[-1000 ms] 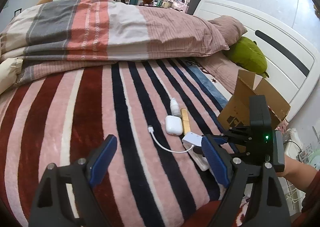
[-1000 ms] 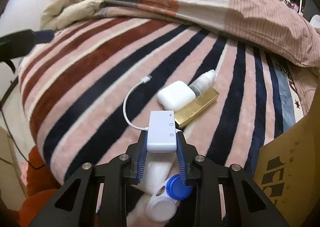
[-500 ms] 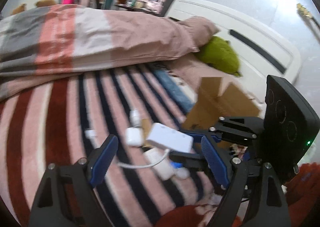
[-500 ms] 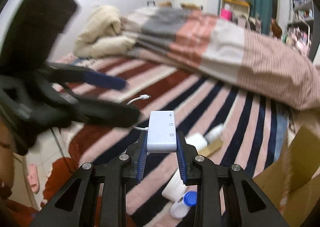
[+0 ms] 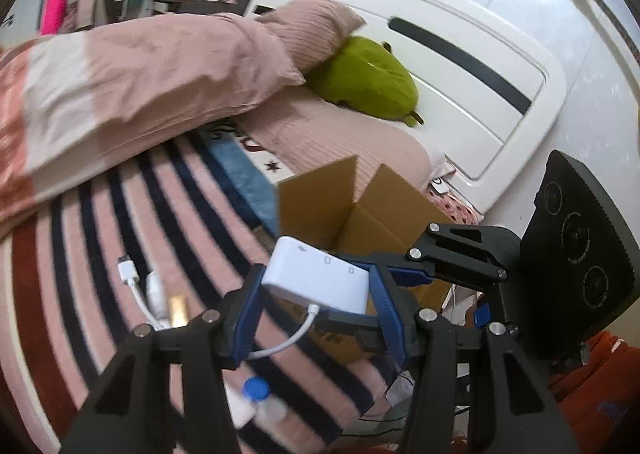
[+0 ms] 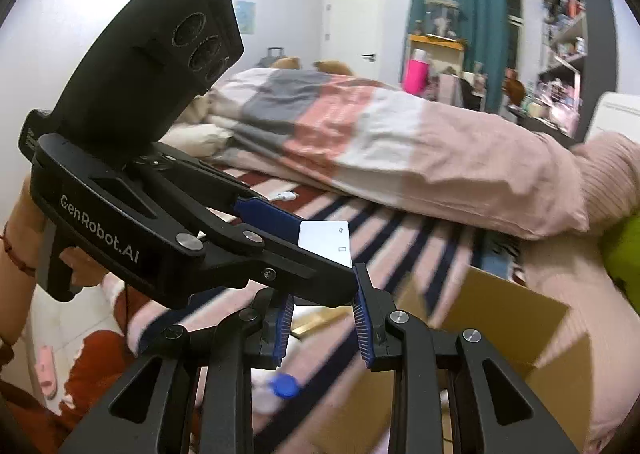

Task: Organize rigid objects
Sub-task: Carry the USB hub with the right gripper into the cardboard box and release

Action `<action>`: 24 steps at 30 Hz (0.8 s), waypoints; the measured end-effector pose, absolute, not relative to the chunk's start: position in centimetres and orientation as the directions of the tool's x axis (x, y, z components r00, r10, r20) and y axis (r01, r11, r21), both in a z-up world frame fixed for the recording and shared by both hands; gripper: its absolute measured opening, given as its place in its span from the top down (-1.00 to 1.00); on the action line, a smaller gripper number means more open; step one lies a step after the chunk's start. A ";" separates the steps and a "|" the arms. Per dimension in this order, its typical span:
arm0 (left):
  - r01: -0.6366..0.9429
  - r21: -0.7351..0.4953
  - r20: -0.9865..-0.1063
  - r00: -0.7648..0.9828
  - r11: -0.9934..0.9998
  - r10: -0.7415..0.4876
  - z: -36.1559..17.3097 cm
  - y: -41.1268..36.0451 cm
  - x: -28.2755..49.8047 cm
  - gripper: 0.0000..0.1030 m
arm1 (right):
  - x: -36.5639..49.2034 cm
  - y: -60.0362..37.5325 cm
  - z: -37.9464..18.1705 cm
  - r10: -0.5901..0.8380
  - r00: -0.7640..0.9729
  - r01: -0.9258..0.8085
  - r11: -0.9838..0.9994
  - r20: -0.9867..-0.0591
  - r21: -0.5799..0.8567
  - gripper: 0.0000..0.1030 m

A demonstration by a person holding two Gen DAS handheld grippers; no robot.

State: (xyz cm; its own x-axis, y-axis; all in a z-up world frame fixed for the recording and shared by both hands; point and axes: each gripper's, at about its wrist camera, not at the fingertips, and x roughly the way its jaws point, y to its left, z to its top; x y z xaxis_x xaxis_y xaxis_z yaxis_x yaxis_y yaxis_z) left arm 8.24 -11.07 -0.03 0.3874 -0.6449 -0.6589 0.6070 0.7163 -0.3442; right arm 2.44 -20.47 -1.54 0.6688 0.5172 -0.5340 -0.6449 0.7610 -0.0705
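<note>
Two claws on one white adapter [image 5: 316, 280]: my left gripper [image 5: 315, 288] is pressed together on its short ends, blue pads [image 5: 246, 318] against either end, at lower centre of the left view. My right gripper [image 6: 322, 294] pinches the same adapter [image 6: 324, 240] from the other side; in the right view it sits at the tips of my fingers [image 6: 362, 318], partly covered by the left claw crossing in from the frame's left. Adapter is held up off the striped blanket [image 5: 100, 254], just in front of the open cardboard box [image 5: 360, 214], and its white cable [image 5: 288, 342] hangs down in a loop. Lying on the blanket at lower left of the left view: cable plug [image 5: 127, 274], small white bottle [image 5: 154, 290], gold bar [image 5: 178, 308], and lower down a blue-capped case [image 5: 256, 388], blurry. Green plush [image 5: 368, 82] is at upper centre by the headboard.
</note>
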 end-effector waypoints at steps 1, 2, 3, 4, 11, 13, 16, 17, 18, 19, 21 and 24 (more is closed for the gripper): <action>0.616 -0.341 -0.664 0.377 0.710 -0.646 -0.1 -12.2 8.6 0.05 | 2.7 -21.7 -1.6 0.508 0.675 -0.632 0.772 -0.535 -0.065 0.56; 0.625 -0.340 -0.668 0.365 0.703 -0.648 -0.2 -13.3 9.0 0.06 | 2.9 -22.9 -1.6 0.499 0.679 -0.620 0.783 -0.539 -0.055 0.56; 0.633 -0.339 -0.674 0.353 0.696 -0.649 -0.3 -14.6 9.4 0.06 | 3.1 -23.7 -1.7 0.493 0.680 -0.611 0.790 -0.542 -0.049 0.56; 0.642 -0.339 -0.679 0.339 0.688 -0.651 -0.4 -15.8 9.9 0.06 | 3.4 -24.9 -1.8 0.481 0.683 -0.596 0.802 -0.549 -0.040 0.56; 0.673 -0.335 -0.708 0.282 0.659 -0.648 -1.4 -21.1 11.7 0.07 | 5.2 -30.1 -2.6 0.415 0.683 -0.522 0.853 -0.601 -0.004 0.56; 0.676 -0.335 -0.714 0.272 0.656 -0.645 -1.7 -22.1 12.0 0.08 | 5.6 -31.0 -2.8 0.396 0.687 -0.504 0.863 -0.609 -0.007 0.56; 0.679 -0.328 -0.723 0.267 0.656 -0.637 -2.0 -22.9 12.0 0.06 | 5.8 -32.0 -3.1 0.374 0.691 -0.480 0.878 -0.618 -0.005 0.56; 0.676 -0.319 -0.729 0.273 0.664 -0.628 -2.1 -23.1 12.1 -0.05 | 5.9 -32.3 -3.3 0.368 0.689 -0.473 0.881 -0.624 -0.003 0.56; 0.672 -0.311 -0.733 0.280 0.672 -0.620 -2.1 -23.1 12.0 -0.15 | 5.9 -32.5 -3.4 0.361 0.687 -0.466 0.885 -0.631 -0.002 0.56; 0.668 -0.300 -0.735 0.292 0.681 -0.611 -2.1 -23.0 12.0 -0.34 | 5.8 -32.7 -3.5 0.348 0.690 -0.454 0.891 -0.634 -0.005 0.52; 0.665 -0.266 -0.737 0.326 0.697 -0.592 -1.7 -22.6 11.6 -0.41 | 5.7 -32.9 -3.5 0.315 0.702 -0.423 0.906 -0.639 -0.019 0.22; 0.659 -0.254 -0.730 0.349 0.708 -0.587 -0.9 -21.4 11.0 -0.42 | 5.3 -33.0 -3.4 0.299 0.706 -0.410 0.911 -0.643 -0.027 0.08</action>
